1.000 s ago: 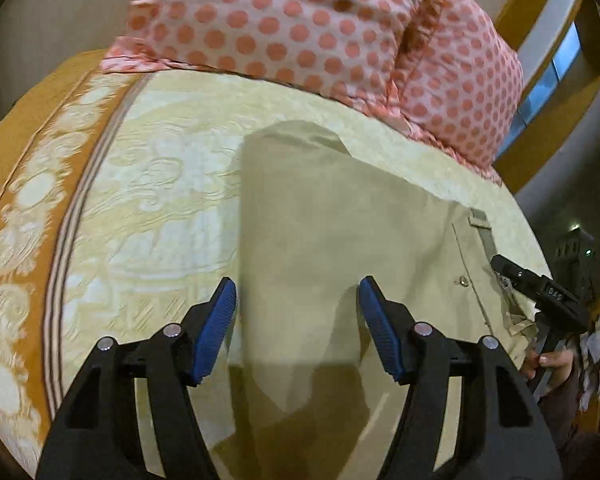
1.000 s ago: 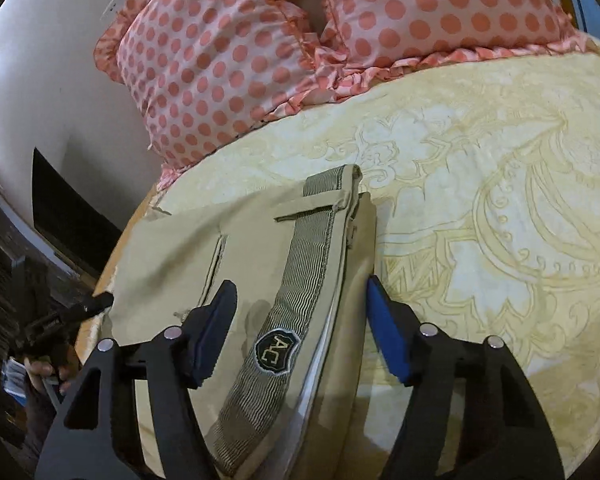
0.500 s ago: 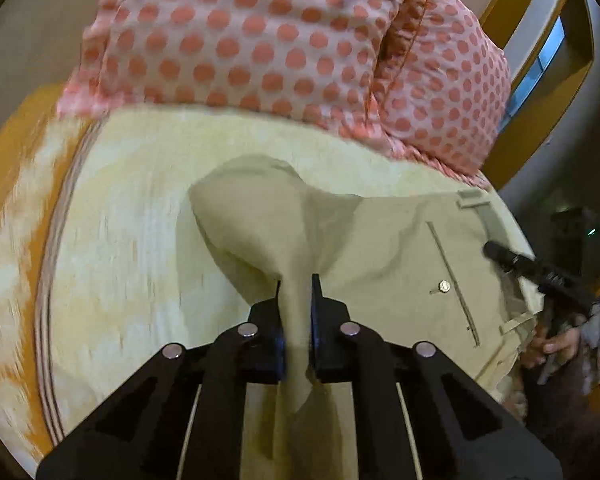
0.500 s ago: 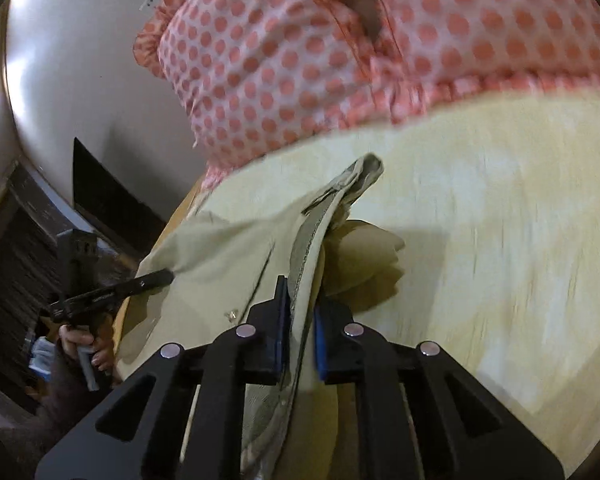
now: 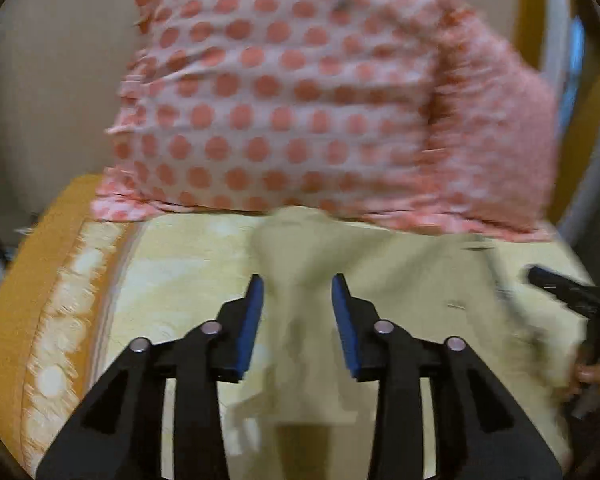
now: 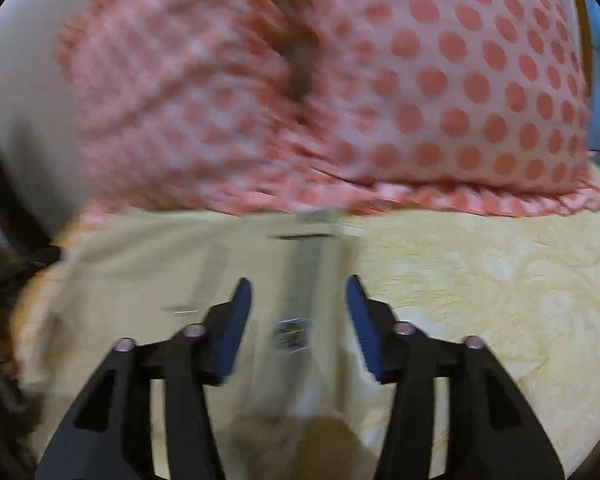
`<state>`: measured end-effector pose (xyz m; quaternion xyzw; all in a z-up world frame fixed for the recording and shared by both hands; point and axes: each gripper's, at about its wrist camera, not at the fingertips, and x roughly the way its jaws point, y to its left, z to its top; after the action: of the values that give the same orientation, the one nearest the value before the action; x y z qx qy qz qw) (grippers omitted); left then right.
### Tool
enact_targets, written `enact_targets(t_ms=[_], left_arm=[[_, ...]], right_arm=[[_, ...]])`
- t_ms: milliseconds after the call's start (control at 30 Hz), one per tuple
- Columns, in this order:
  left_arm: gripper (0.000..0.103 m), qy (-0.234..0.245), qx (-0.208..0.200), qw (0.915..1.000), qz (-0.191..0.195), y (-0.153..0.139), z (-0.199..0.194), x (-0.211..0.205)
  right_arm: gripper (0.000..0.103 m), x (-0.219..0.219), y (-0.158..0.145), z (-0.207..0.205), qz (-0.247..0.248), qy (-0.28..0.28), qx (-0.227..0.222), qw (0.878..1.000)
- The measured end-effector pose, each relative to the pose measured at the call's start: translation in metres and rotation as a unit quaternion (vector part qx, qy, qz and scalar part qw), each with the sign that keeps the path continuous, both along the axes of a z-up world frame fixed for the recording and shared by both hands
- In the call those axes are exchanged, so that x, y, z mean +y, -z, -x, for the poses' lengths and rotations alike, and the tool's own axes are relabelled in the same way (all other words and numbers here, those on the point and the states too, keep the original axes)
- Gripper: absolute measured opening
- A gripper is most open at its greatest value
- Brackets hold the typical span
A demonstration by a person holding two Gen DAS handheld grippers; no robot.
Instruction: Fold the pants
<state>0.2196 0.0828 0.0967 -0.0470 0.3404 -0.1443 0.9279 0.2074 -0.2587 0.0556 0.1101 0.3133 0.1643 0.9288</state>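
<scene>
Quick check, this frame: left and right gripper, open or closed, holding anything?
Left gripper: open, holding nothing; khaki pants lie between and beyond its fingers.
Right gripper: open, holding nothing; the pants' waistband lies between its fingers.

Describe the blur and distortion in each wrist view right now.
Left wrist view: motion blur smears the pants and polka-dot pillow; only the left tool stays sharp; fisheye bends the bedspread. Right wrist view: the blur is heaviest on the left, the right tool crisp.
</scene>
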Motion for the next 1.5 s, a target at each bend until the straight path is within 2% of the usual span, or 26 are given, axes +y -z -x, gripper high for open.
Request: enact_targets(t_ms=[67,133,200,233,267,333,367,400,433,500,567,667,800,967,1067,1167,1500], left_arm=[[0.039,0.047,0.023,0.9984,0.024,0.004,0.012,-0.011],[0.04,0.073,0.072,0.9947,0.011,0.024,0.009,-0.03],[0.039,0.069,0.123,0.9899,-0.014,0.05,-0.004,-0.042],[0.037,0.064,0.138,0.9881,-0.021,0.062,-0.01,-0.046],[0.034,0.052,0.111,0.992,-0.029,0.062,-0.009,-0.046],[0.035,0.041,0.116,0.9916,-0.041,0.06,-0.003,-0.047],[0.043,0.037,0.11,0.9926,-0.035,0.054,0.007,-0.044],[0.058,0.031,0.095,0.9944,-0.035,0.048,0.021,-0.04],[0.066,0.022,0.075,0.996,-0.043,0.041,0.039,-0.037],[0.089,0.009,0.049,0.9969,-0.062,0.032,0.067,-0.032],[0.101,-0.02,0.028,0.9957,-0.086,0.03,0.102,-0.025],[0.101,-0.045,0.021,0.9938,-0.1,0.038,0.139,-0.02],[0.101,-0.065,0.035,0.9934,-0.088,0.056,0.159,-0.013],[0.101,-0.076,0.058,0.9919,-0.084,0.078,0.163,-0.01],[0.101,-0.079,0.045,0.9897,-0.111,0.081,0.168,-0.014],[0.101,-0.08,0.032,0.9903,-0.109,0.083,0.172,-0.013],[0.101,-0.081,0.032,0.9903,-0.108,0.082,0.172,-0.013]], right_arm=[[0.057,0.011,0.001,0.007,-0.011,-0.04,0.016,0.999],[0.073,0.024,0.016,0.001,0.002,-0.054,0.063,0.997],[0.079,0.032,0.042,-0.015,0.026,-0.041,0.127,0.991],[0.083,0.033,0.042,-0.014,0.035,-0.036,0.103,0.993],[0.084,0.035,0.044,-0.015,0.051,-0.026,0.111,0.992],[0.086,0.038,0.042,-0.007,0.068,0.006,0.121,0.99],[0.088,0.038,0.04,0.001,0.077,0.019,0.119,0.99],[0.096,0.039,0.037,0.014,0.084,0.024,0.111,0.99],[0.102,0.043,0.033,0.028,0.085,0.024,0.099,0.991],[0.102,0.051,0.032,0.06,0.091,0.028,0.075,0.993],[0.102,0.062,0.036,0.086,0.101,0.04,0.063,0.992],[0.102,0.075,0.047,0.109,0.107,0.043,0.064,0.991],[0.102,0.089,0.06,0.13,0.111,0.052,0.059,0.991],[0.102,0.103,0.067,0.143,0.15,0.076,0.046,0.985],[0.102,0.103,0.069,0.149,0.145,0.095,0.035,0.984],[0.102,0.104,0.071,0.154,0.143,0.106,0.023,0.984],[0.102,0.104,0.071,0.154,0.143,0.106,0.021,0.984]])
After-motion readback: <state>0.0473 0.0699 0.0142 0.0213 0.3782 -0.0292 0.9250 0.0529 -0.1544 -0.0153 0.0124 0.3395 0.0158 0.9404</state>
